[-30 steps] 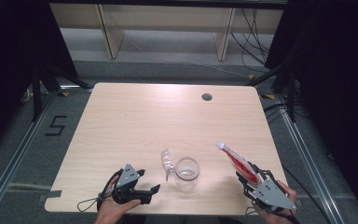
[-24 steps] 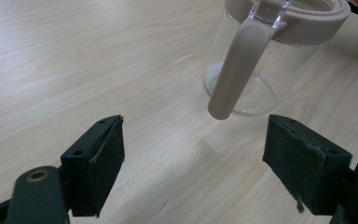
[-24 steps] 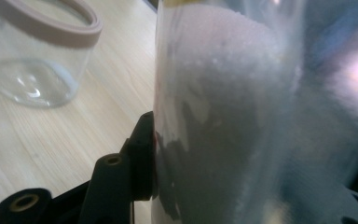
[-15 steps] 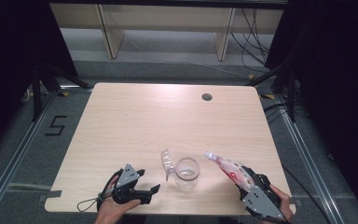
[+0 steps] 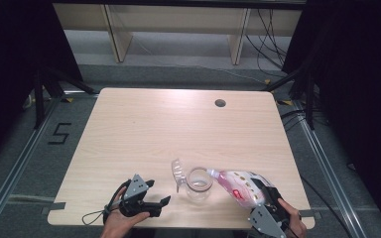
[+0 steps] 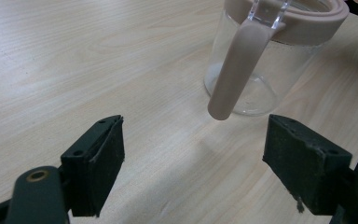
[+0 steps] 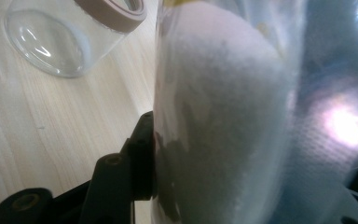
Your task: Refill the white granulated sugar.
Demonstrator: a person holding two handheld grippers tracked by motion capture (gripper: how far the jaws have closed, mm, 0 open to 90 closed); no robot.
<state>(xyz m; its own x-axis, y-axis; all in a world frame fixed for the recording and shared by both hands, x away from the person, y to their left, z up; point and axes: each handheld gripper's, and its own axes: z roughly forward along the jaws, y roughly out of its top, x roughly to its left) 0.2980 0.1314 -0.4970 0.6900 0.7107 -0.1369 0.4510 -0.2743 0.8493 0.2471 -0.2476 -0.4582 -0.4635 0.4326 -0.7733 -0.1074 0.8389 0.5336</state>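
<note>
A pink refill pouch is clenched in the right tool and tipped with its spout at the rim of a glass jar, which stands near the counter's six-o'clock edge. The left tool is held released, empty, at the jar's eight o'clock.
</note>
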